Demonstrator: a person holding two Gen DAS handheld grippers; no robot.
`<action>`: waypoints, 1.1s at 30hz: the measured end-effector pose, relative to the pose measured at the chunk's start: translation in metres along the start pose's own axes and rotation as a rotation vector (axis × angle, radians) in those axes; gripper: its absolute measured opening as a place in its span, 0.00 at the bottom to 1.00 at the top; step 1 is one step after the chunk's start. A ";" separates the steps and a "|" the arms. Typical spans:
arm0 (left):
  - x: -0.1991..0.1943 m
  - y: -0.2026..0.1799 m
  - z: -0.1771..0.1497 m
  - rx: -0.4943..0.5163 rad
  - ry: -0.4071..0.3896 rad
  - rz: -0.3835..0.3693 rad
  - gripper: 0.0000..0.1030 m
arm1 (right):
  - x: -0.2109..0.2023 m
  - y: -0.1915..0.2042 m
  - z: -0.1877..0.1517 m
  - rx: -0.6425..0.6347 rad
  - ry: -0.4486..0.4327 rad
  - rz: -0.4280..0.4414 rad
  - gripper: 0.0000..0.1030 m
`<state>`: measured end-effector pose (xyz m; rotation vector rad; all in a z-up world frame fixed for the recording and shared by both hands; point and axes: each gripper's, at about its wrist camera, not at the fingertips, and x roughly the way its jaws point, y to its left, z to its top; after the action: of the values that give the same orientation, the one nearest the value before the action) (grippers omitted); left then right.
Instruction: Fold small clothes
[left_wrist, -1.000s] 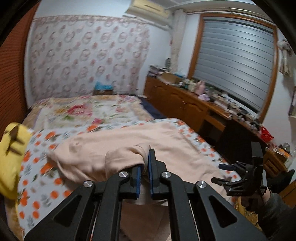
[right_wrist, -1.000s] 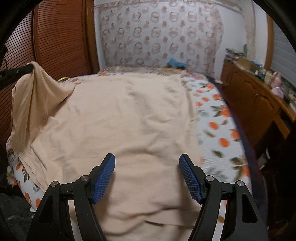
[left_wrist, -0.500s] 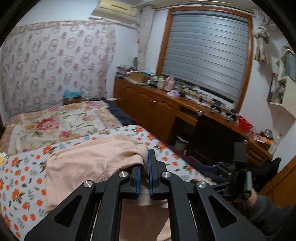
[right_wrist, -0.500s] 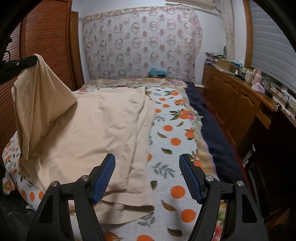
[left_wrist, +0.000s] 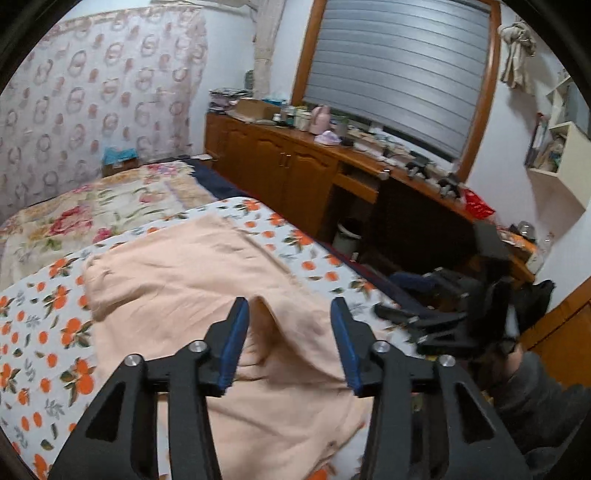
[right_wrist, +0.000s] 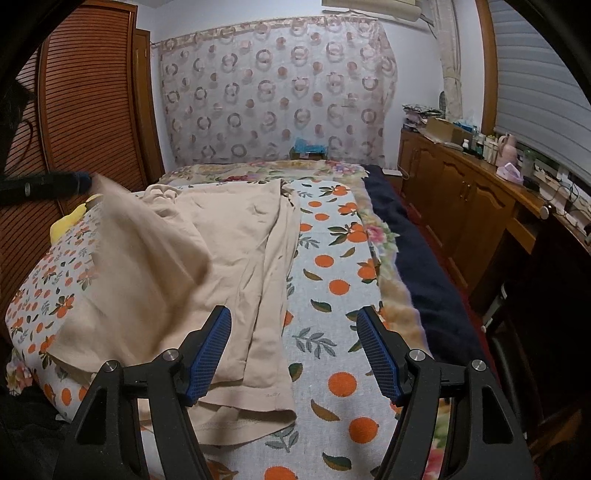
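Observation:
A peach garment (left_wrist: 192, 280) lies folded over on the orange-print sheet (left_wrist: 40, 332). My left gripper (left_wrist: 290, 345) is open just above it, with a ridge of the cloth standing loose between the fingers. In the right wrist view the same garment (right_wrist: 221, 251) lies left of centre, its flap dropping from the left gripper's tip (right_wrist: 79, 181) at the left edge. My right gripper (right_wrist: 293, 354) is open and empty over the sheet (right_wrist: 332, 295), beside the garment's right edge. It also shows, blurred, in the left wrist view (left_wrist: 439, 321).
A yellow item (right_wrist: 70, 221) lies at the bed's left side by the wooden slatted wardrobe (right_wrist: 81, 122). A dark blanket (right_wrist: 417, 266) runs along the bed's right edge. A wooden cabinet and desk (right_wrist: 472, 199) with clutter stand to the right. A floral quilt (left_wrist: 92, 206) covers the far bed.
My left gripper has opened and let go of the garment, whose lifted flap is falling onto the bed. My right gripper stayed open and moved right, off the cloth.

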<state>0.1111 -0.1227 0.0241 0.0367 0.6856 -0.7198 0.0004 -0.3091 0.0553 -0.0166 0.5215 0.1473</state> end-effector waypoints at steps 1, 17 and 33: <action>-0.002 0.004 -0.002 -0.006 -0.002 0.007 0.58 | 0.000 0.000 0.001 -0.001 -0.003 0.000 0.70; -0.045 0.078 -0.051 -0.123 -0.092 0.274 0.78 | 0.016 0.044 0.026 -0.111 -0.021 0.127 0.70; -0.048 0.098 -0.072 -0.151 -0.115 0.337 0.78 | 0.059 0.048 0.037 -0.136 0.062 0.257 0.10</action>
<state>0.1049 -0.0011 -0.0230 -0.0273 0.6025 -0.3433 0.0625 -0.2519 0.0594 -0.0874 0.5739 0.4349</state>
